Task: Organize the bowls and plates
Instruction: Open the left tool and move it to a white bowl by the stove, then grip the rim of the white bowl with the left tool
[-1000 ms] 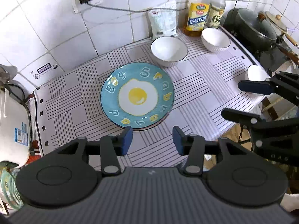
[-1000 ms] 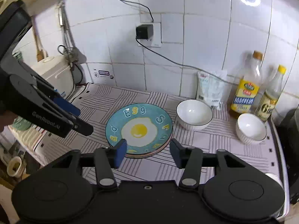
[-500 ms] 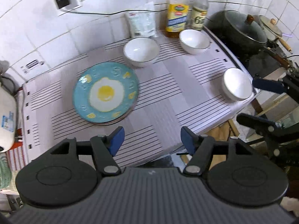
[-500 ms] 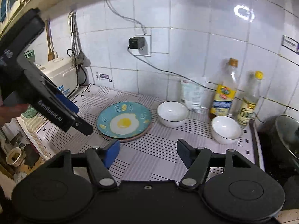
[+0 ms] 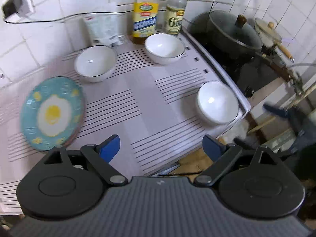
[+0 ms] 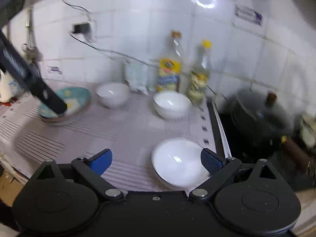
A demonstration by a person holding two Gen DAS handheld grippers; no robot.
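A teal plate with a fried-egg print [image 5: 51,113] lies on the striped mat at the left, on top of another plate; it also shows in the right wrist view [image 6: 76,98]. Three white bowls stand on the mat: one behind the plate [image 5: 95,63] [image 6: 112,94], one by the bottles [image 5: 164,48] [image 6: 171,103], one near the mat's right front corner [image 5: 217,101] [image 6: 178,164]. My left gripper [image 5: 161,147] is open and empty above the mat's front edge. My right gripper [image 6: 156,160] is open, with the near bowl just ahead of its right finger.
Two oil bottles [image 5: 145,11] and a white bag [image 5: 104,29] stand against the tiled wall. A dark lidded pot [image 5: 235,32] sits on the stove right of the mat. The striped mat [image 5: 138,98] ends at the counter's front edge.
Both grippers have swung right and opened wider. The plate has slid to the left of both views and the near right bowl has come close to my right gripper.
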